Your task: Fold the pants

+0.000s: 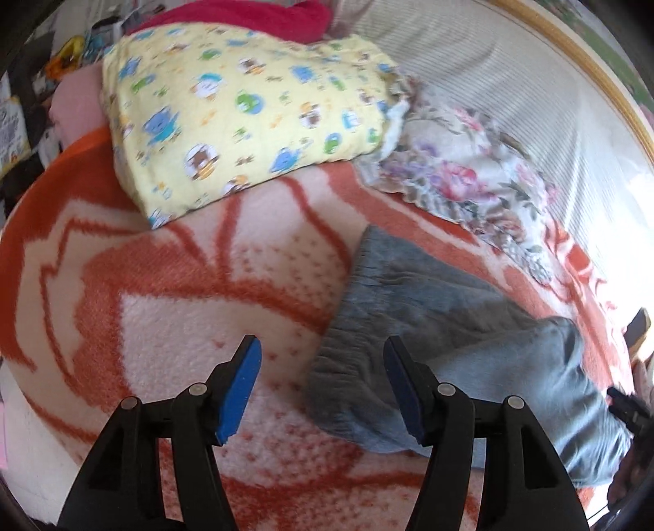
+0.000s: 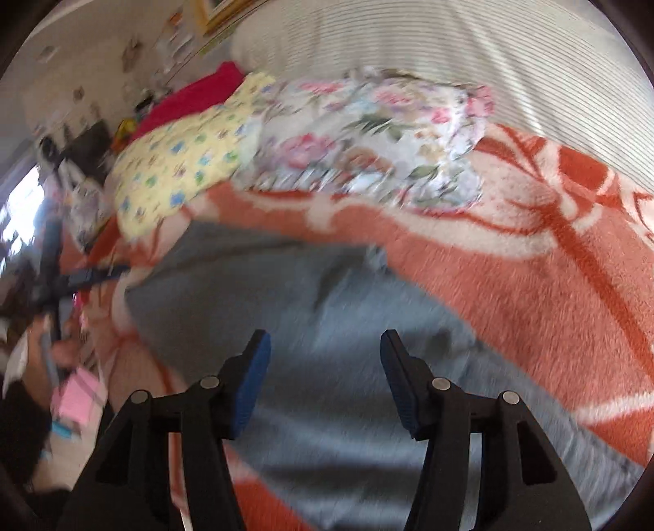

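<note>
Grey-blue pants lie on an orange and cream blanket, their gathered waistband toward the left. My left gripper is open and empty just above the waistband edge. A fold of the pants rises at the right. In the right wrist view the pants fill the middle, blurred by motion. My right gripper is open and empty above the pants. The other gripper shows blurred at the far left of that view.
A yellow quilt with cartoon animals and a floral cloth lie at the back of the blanket. A striped white sheet and a wooden frame are beyond. A red cloth lies behind the quilt.
</note>
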A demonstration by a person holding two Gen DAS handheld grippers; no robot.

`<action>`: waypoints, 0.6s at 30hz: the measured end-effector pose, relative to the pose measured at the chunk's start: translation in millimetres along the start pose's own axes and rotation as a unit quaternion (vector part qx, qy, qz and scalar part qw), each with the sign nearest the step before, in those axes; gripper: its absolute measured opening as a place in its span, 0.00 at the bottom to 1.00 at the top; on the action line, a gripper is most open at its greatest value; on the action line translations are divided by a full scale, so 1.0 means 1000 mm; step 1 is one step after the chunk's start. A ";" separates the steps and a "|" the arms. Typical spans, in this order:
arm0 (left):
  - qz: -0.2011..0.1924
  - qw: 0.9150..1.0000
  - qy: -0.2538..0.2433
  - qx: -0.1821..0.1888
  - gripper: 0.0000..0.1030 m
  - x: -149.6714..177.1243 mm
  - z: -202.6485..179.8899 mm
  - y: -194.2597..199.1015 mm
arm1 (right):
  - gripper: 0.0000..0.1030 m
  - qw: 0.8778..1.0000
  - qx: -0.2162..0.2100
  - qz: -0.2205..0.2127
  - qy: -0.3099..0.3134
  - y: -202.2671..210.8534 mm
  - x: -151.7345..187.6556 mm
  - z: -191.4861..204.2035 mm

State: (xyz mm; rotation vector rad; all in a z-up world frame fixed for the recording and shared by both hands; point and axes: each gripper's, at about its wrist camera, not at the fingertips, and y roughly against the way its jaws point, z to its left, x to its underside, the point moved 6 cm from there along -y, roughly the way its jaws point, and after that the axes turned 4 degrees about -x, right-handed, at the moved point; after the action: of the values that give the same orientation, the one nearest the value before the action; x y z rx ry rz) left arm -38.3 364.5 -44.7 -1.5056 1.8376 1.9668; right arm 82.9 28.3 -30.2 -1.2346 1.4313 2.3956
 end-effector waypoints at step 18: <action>0.086 0.983 -0.149 0.058 0.64 0.032 -0.115 -0.052 | 0.55 0.993 0.038 0.108 -0.039 0.004 0.115 -0.023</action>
State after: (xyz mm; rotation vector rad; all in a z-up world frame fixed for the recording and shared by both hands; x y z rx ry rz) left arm 44.6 271.4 -82.2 -0.9880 1.9629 1.9832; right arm 17.2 -27.3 -110.5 -1.0031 1.6946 2.4640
